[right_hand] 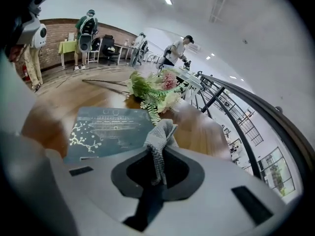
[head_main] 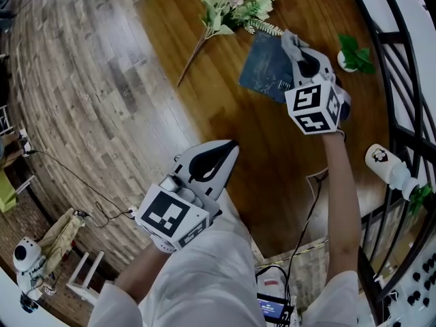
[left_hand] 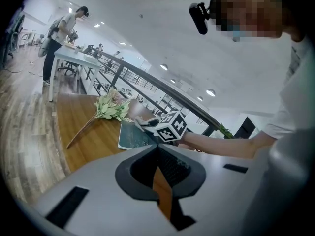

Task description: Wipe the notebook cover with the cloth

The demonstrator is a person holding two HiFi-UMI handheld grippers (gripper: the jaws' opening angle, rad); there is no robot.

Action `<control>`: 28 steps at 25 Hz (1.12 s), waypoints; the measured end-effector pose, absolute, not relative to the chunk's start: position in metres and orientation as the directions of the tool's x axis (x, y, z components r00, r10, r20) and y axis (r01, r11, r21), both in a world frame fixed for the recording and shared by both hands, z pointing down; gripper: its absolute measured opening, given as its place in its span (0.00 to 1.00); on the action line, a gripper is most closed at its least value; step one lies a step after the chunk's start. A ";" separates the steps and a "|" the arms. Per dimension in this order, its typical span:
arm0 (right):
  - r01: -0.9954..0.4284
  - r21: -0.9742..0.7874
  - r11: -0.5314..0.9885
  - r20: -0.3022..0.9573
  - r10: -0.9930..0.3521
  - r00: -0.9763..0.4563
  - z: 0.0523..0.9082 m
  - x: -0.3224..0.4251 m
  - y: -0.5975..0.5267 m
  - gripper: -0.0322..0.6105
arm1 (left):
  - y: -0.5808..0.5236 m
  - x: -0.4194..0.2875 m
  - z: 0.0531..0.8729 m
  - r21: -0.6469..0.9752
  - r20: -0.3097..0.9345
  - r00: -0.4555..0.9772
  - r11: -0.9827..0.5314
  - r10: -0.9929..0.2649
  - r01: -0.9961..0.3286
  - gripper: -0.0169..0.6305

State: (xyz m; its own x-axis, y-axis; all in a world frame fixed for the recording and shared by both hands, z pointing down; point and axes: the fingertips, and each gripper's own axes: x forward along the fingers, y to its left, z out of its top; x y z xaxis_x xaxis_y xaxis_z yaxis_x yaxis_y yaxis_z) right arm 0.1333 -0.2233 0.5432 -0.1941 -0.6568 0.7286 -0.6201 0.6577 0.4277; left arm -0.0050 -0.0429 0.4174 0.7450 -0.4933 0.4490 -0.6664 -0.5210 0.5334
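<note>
Hanging over the notebook point(right_hand: 106, 129) on the table point(head_main: 225, 114), the right gripper point(right_hand: 157, 159) pinches the cloth point(right_hand: 160, 136), the left gripper point(left_hand: 160, 173) clenched empty and well back, so a hard push may slide the unheld notebook into the flowers point(head_main: 235, 2); whether cloth meets cover is hidden.

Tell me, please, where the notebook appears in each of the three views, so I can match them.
Head view: the notebook lies upper right of centre, just left of the right gripper.
Left gripper view: the notebook is small, near centre, beyond the jaws.
Right gripper view: it fills left of centre, beside the cloth held in the jaws.
Shared landmark: the flower bouquet by the notebook's far edge.
</note>
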 end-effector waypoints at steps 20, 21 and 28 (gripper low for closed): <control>-0.552 0.388 0.738 0.712 -0.620 -0.329 0.541 0.087 -0.215 0.09 | -0.035 -0.015 0.420 0.523 0.464 0.716 -0.491 -0.521 -0.697 0.05; -0.538 0.392 0.746 0.714 -0.616 -0.333 0.541 0.084 -0.209 0.09 | -0.034 -0.015 0.420 0.523 0.464 0.716 -0.491 -0.522 -0.697 0.05; -0.445 0.408 0.797 0.730 -0.578 -0.366 0.542 0.066 -0.165 0.09 | -0.026 -0.015 0.417 0.522 0.460 0.717 -0.494 -0.524 -0.696 0.05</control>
